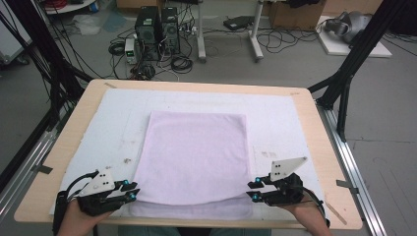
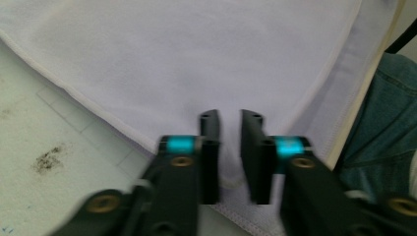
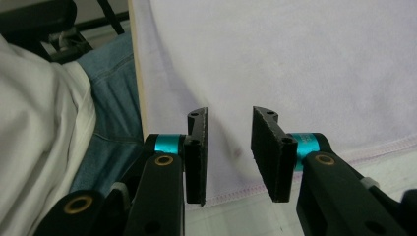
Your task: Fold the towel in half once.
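Near edge: towel (image 1: 194,157), pale lilac, folded over itself, its front hem lying just inside the tabletop (image 1: 314,128) rim closest to the person.
Left gripper (image 1: 129,190): at the towel's near left corner, jaws apart, the corner cloth lying slack between them in the left gripper view (image 2: 229,147), pads not pressing.
Right gripper (image 1: 255,190): at the towel's near right corner, jaws likewise apart over the stitched hem (image 3: 229,152), nothing clamped.
Towel: flat on the white mat (image 1: 113,128), centred, the upper layer's curved front edge sitting a little short of the lower layer's hem.
Step in hand: by the look of it, a fold has been laid down and both corners let go; the fold stands done, the release complete.
Next move: likely a second fold, which calls for fresh grips on one side's corners, or a smoothing pass; either way both grippers must first clear the towel's corners without dragging cloth.
Edges: towel's front hem close to the tabletop rim, so little margin on the person's side; a snagged corner could pull the cloth over the rim.
Open room: bare mat wide to the towel's left and right, more beyond its far edge; nothing else lies on the mat.
Beyond the towel: computer towers (image 1: 157,32) and cables on the floor, well apart.
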A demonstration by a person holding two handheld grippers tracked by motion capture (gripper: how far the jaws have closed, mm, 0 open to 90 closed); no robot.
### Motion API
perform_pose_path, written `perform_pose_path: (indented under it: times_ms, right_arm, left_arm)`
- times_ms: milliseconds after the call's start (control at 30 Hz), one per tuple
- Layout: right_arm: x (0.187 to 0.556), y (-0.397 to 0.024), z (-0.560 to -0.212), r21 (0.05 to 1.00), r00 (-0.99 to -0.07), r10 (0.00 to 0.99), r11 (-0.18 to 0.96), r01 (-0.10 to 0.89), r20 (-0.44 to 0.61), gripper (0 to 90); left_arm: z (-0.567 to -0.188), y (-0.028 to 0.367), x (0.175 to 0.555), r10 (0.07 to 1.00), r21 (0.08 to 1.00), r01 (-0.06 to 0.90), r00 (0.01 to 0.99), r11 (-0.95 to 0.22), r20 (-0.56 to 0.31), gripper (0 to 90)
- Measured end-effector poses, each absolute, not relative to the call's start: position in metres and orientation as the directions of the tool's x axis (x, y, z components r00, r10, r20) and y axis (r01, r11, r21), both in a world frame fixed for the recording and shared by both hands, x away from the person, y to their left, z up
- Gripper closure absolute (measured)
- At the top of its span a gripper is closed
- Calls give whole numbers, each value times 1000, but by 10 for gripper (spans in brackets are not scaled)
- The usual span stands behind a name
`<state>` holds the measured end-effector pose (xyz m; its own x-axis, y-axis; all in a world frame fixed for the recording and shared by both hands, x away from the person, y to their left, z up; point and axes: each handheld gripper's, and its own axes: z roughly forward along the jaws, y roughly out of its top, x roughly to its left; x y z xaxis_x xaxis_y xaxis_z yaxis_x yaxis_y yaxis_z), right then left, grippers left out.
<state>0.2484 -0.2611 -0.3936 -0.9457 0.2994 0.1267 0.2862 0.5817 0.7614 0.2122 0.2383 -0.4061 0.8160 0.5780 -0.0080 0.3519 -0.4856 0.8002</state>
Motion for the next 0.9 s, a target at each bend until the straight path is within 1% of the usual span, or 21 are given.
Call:
perform_pose_path:
  times_ms: [33, 133, 233, 367, 400, 467, 500, 533, 600, 633, 733, 900]
  right_arm:
    - [251, -261, -396, 762, -942, 311, 578, 293, 126, 661]
    - [257, -254, -404, 750, -936, 329, 587, 305, 123, 649]
    - [261, -242, -416, 727, -943, 314, 622, 291, 109, 644]
    - [258, -233, -430, 695, -950, 290, 660, 286, 117, 640]
    - [257, -232, -433, 686, -952, 283, 670, 283, 116, 640]
    - [254, -231, -439, 687, -951, 289, 669, 282, 110, 650]
    - [253, -232, -439, 694, -951, 290, 663, 281, 108, 674]
    - [252, -233, -440, 698, -950, 295, 659, 282, 105, 715]
    - [251, -233, -440, 704, -953, 286, 656, 272, 102, 820]
    - [251, -233, -440, 703, -952, 285, 655, 276, 108, 855]
    - [251, -232, -438, 702, -954, 282, 658, 273, 107, 876]
    - [249, -236, -422, 741, -955, 284, 622, 254, 88, 876]
  left_arm:
    - [-408, 238, 215, 583, 799, 357, 813, -484, -11, 630]
    - [-415, 233, 222, 579, 789, 358, 815, -500, -2, 603]
    - [-424, 225, 224, 571, 773, 360, 821, -522, 3, 606]
    - [-440, 220, 222, 559, 750, 368, 829, -550, 3, 619]
    - [-443, 220, 221, 561, 757, 361, 828, -545, 8, 627]
    - [-445, 222, 220, 574, 770, 368, 819, -521, -2, 652]
    - [-446, 222, 219, 583, 776, 368, 812, -512, 0, 684]
    - [-446, 221, 218, 582, 778, 364, 813, -512, 3, 716]
    - [-446, 218, 215, 579, 781, 345, 815, -520, 25, 818]
    - [-446, 217, 214, 580, 778, 341, 814, -527, 37, 858]
    - [-444, 217, 215, 583, 774, 344, 811, -531, 40, 874]
    - [-435, 221, 213, 593, 795, 341, 805, -502, 29, 877]
